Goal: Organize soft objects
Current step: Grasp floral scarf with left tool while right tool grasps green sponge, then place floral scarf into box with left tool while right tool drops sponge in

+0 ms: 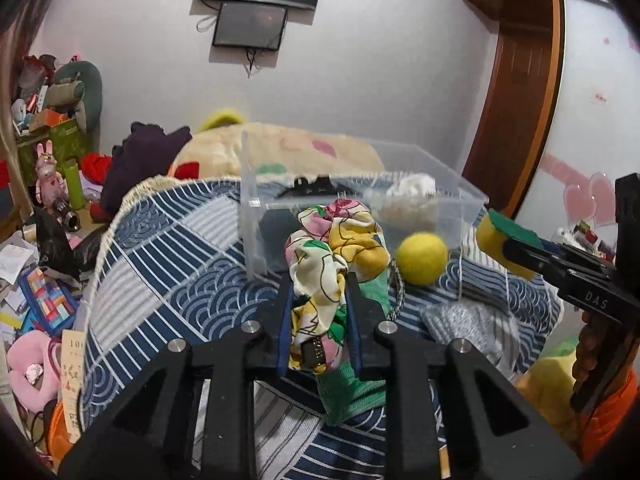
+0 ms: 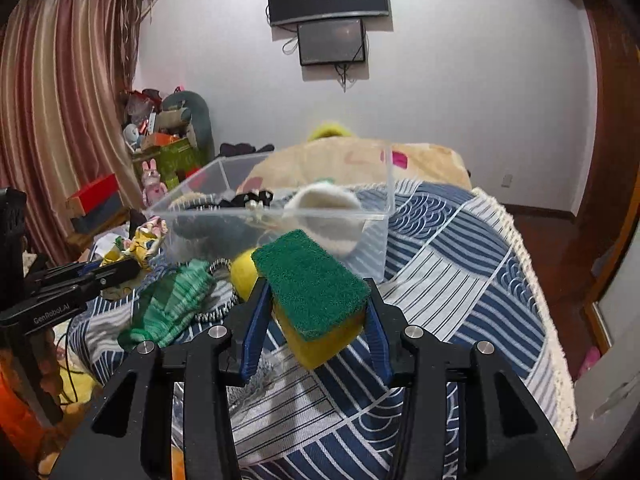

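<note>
A: Left gripper [image 1: 318,292] pinching floral cloth [image 1: 332,256], pads pressed on both sides, cloth bunched above the fingertips and hanging down between the fingers.
B: Right side?
A: Right gripper [image 2: 316,300] clamped on sponge [image 2: 316,292], green scrub face up, yellow body below, tilted a bit. Lifted clear of the bedspread [image 2: 460,272].
B: Where's the box?
A: Clear plastic box [image 1: 460,196] straight ahead of both grippers, sitting on the bedspread. White fluffy thing [image 2: 324,204] and a small black item [image 2: 252,198] inside; cannot tell what the black one is.
B: Loose stuff left?
A: Yellow ball [image 1: 422,258] ahead and right of the left gripper, just in front of the box wall. Seen from the right wrist, same ball just beyond the sponge's left edge, partly hidden by it. Green knit cloth [image 2: 172,300] below the left gripper, on the bedspread, left of the right gripper. Grey knit piece [image 1: 460,320] right of the left gripper, also flat on the bedspread.
B: Grippers relative to each other?
A: Side by side, well apart. Right one with sponge visible at right edge of left wrist view; left one with floral cloth visible at left edge of right wrist view.
</note>
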`<state>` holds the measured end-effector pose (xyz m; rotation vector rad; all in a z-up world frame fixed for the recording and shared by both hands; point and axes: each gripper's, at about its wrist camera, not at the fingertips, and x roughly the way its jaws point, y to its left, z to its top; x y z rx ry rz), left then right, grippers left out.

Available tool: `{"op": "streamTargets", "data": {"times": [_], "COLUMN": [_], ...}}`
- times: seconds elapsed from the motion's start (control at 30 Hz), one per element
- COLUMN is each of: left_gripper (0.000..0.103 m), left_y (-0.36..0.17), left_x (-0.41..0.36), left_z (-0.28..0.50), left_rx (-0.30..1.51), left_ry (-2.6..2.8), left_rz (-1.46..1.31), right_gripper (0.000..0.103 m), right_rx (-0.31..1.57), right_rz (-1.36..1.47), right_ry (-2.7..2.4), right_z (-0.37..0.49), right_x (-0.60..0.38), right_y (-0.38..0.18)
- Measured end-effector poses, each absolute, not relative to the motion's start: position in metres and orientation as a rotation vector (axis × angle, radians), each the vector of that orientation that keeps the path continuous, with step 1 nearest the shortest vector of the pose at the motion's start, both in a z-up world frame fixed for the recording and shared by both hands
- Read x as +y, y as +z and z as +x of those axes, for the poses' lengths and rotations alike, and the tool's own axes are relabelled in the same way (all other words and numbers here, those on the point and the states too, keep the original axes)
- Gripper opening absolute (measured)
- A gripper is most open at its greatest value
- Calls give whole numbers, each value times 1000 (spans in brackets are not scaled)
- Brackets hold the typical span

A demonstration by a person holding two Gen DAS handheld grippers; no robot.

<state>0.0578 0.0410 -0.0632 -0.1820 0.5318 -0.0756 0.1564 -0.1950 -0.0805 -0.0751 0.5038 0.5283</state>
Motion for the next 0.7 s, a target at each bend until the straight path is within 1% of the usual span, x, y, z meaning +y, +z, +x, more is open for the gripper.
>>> {"op": "streamTargets", "data": {"times": [0.3,0.7], "left_gripper": [22,23], "left_y": [-26,0], "left_x": [44,45], "left_z": [68,106], "left_rx": [442,434], "left_ry": [-64,-58], "left_rz": [-168,-140], "right_gripper": [41,41], "right_rx": [408,357], "right_rz": [-52,-58], "right_ry": [524,559], "right_z": [161,186], "right_x": [-187,-149], "right_y": [-46,-19]}}
